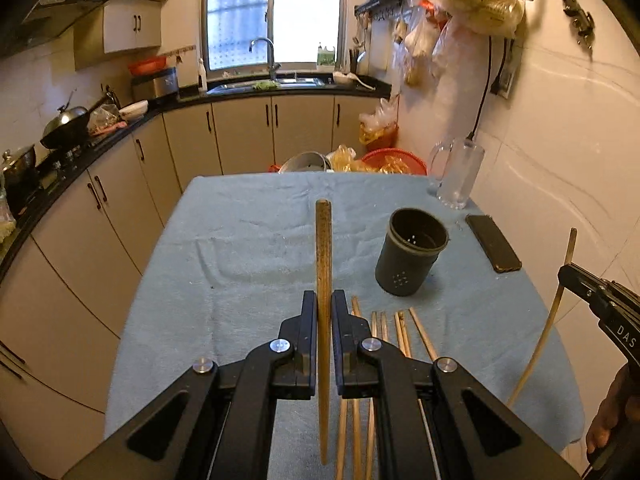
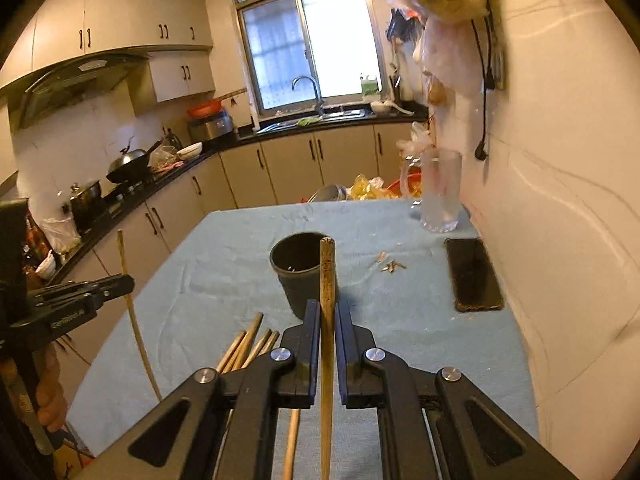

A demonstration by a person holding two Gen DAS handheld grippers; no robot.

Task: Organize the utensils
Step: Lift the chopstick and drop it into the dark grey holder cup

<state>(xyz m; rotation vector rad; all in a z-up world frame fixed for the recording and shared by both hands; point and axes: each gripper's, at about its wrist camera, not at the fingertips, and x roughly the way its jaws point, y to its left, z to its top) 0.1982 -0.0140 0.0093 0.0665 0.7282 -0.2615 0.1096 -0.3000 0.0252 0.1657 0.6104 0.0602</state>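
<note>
The right gripper body reads "DAS"; perhaps cut off.

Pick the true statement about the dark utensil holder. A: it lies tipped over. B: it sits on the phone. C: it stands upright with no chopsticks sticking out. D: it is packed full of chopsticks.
C: the dark utensil holder stands upright on the blue cloth, nothing protruding, while loose chopsticks lie beside it.

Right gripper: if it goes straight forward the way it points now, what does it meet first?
Probably the dark cylindrical plastic holder, directly ahead of the right gripper; the wooden chopstick it holds would likely touch first, though depth is unclear.
</note>
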